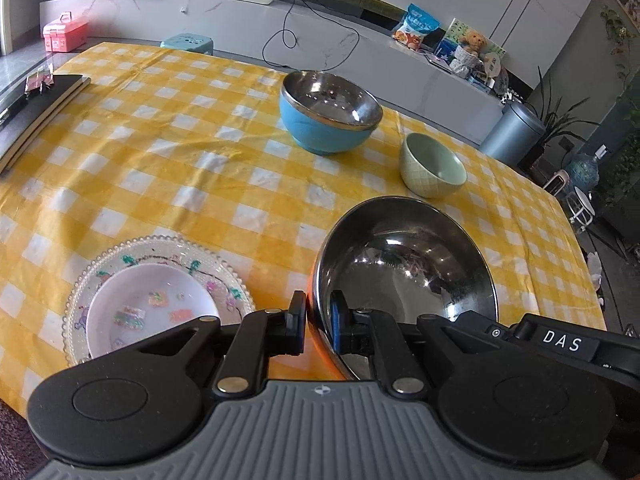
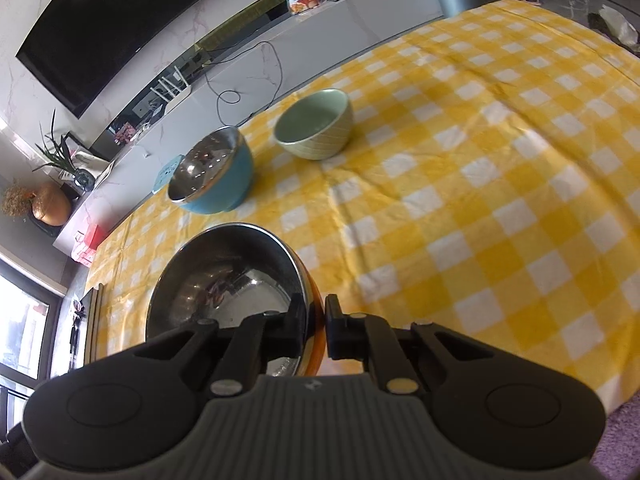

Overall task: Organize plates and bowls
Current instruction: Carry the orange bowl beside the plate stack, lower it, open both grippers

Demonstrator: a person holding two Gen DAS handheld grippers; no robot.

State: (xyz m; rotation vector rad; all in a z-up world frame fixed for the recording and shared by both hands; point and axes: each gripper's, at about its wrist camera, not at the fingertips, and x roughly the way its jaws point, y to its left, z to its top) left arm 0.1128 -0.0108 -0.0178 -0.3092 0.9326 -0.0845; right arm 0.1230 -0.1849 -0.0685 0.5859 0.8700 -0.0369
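Bright daylight, glare on the tablecloth [image 2: 480,128], fisheye-bent edges

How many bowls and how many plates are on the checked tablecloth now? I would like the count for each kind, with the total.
Bowls: 4: orange steel-lined bowl held in both grippers, blue steel-lined bowl, green bowl, white bowl on the plate.
Plates: 1: glass plate.
Total: 5

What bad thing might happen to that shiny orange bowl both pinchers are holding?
Each gripper, left gripper and right gripper, pinches only the thin rim of the orange bowl, so it may slip or tip. If carried forward, it might knock the green bowl or the blue bowl.
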